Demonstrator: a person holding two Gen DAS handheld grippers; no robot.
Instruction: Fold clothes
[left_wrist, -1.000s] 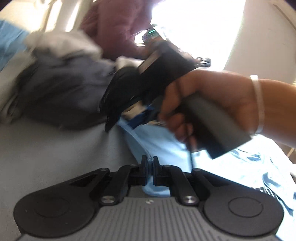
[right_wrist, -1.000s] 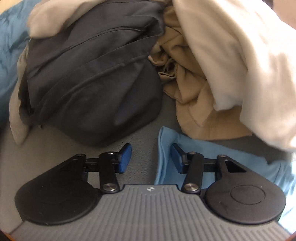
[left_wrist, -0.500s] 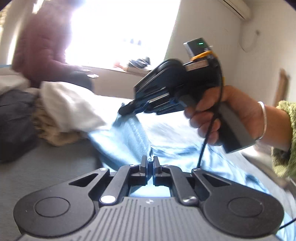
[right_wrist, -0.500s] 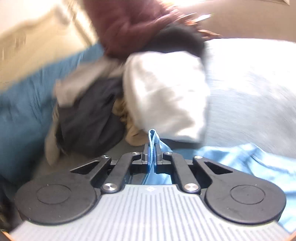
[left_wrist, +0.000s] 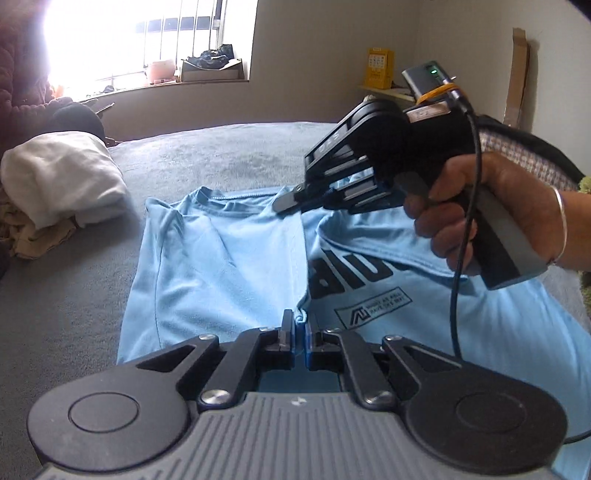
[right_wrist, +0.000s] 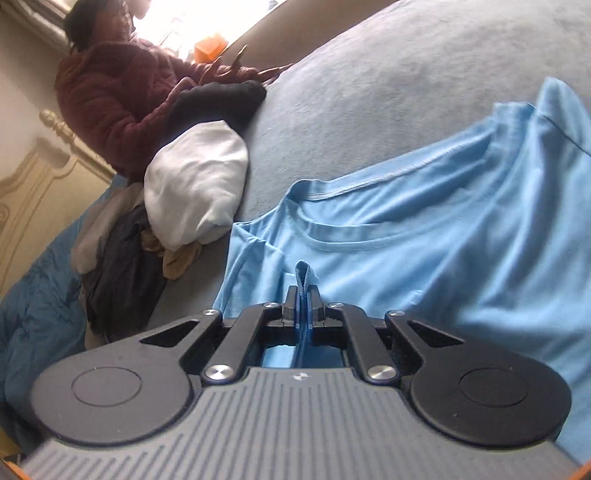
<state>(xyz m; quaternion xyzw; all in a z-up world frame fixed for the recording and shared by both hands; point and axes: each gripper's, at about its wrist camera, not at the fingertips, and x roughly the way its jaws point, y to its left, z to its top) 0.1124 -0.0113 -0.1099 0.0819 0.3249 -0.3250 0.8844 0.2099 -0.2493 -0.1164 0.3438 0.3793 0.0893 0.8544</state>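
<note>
A light blue T-shirt (left_wrist: 221, 266) with dark print lies spread on the grey bed (left_wrist: 229, 155), its collar toward the far side. My left gripper (left_wrist: 300, 330) is shut on a fold of the shirt's near edge. In the left wrist view a hand holds my right gripper (left_wrist: 286, 201) over the shirt's collar end, shut on blue fabric. From the right wrist view, my right gripper (right_wrist: 303, 301) pinches a small loop of the T-shirt (right_wrist: 424, 236), which drapes away to the right.
A pile of unfolded clothes, with a white garment (left_wrist: 62, 177) on top and tan and dark pieces (right_wrist: 122, 273) beneath, sits at the bed's left. A person in a maroon jacket (right_wrist: 110, 96) sits behind it. A window ledge (left_wrist: 173, 79) lies beyond.
My right gripper shut on the blue T-shirt's edge and swung away from the clothes pile, pulling the shirt out across the bed. My left gripper kept its grip and turned along with it.
</note>
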